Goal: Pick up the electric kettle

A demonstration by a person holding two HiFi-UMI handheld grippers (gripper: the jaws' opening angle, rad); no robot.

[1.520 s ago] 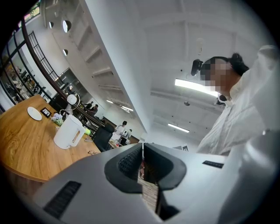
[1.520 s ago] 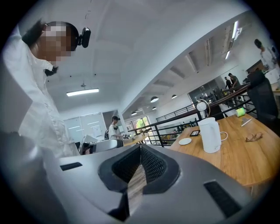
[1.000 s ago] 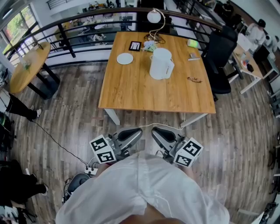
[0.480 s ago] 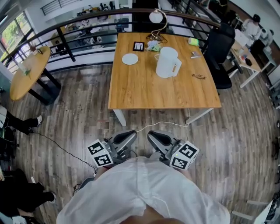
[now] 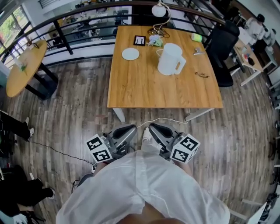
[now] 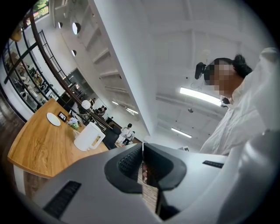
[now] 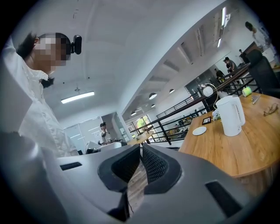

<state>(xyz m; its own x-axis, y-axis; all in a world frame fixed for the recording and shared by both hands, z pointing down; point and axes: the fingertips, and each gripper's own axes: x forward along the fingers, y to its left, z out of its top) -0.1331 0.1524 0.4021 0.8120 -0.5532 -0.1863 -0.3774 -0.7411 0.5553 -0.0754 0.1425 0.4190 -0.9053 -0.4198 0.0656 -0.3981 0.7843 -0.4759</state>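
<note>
The white electric kettle [image 5: 170, 59] stands upright on the far half of the wooden table [image 5: 144, 92], its handle toward the right. It also shows as the kettle [image 6: 89, 138] in the left gripper view and the kettle [image 7: 230, 114] in the right gripper view, far off in both. My left gripper [image 5: 130, 129] and right gripper [image 5: 154, 128] hang side by side close to my body, over the floor short of the table's near edge. Both are shut with nothing between the jaws, as the left gripper [image 6: 142, 151] and right gripper [image 7: 141, 148] show in their own views.
On the table sit a white plate [image 5: 130, 54], a small picture frame [image 5: 139, 40], a lamp [image 5: 158, 9], a green object [image 5: 195, 37] and glasses [image 5: 202, 74]. A black chair [image 5: 221, 43] stands at its right. A cable [image 5: 162, 121] crosses the floor. A round table [image 5: 22, 65] is at the left.
The table and kettle have slid a little to the right and up in the head view. Both grippers have shifted slightly with my body and stay shut and low.
</note>
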